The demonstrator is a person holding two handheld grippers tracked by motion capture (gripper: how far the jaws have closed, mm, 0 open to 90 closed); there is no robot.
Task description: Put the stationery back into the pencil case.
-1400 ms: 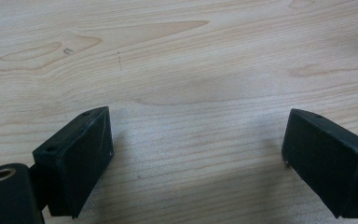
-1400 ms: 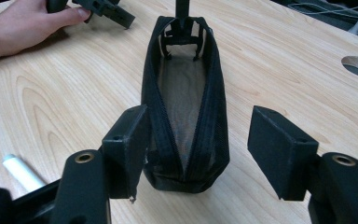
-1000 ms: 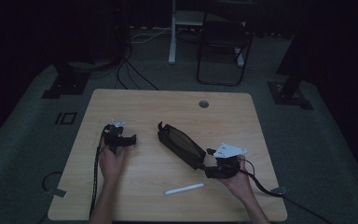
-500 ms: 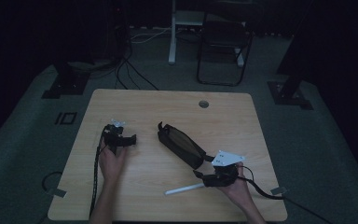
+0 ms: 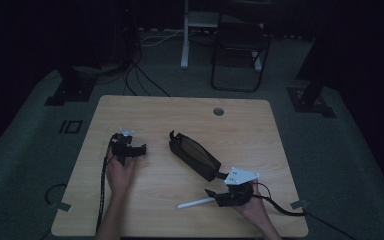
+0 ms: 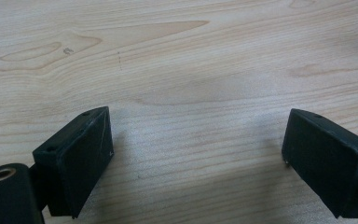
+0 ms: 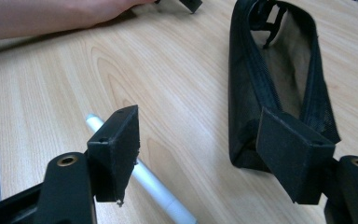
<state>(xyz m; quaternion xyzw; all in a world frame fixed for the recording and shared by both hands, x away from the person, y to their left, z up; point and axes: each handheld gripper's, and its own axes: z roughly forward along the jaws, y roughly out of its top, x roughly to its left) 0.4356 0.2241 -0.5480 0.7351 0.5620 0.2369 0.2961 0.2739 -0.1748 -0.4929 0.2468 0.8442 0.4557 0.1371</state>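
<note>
Reaching step: the right tongs (image 7: 200, 154), jaws open, approach the slim white pen (image 7: 140, 175) beside the open black mesh pouch (image 7: 279, 79); next, straddle and close. Left tongs (image 6: 196, 154) rest open on the tabletop (image 6: 177, 56).

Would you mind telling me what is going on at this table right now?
A person works at a wooden table with a hand-held gripper in each hand. The right hand-held gripper, jaws open, is beside a white pen lying near the front edge, without gripping it. An open black pencil case lies mid-table. The left hand-held gripper rests open on bare wood, holding nothing.
</note>
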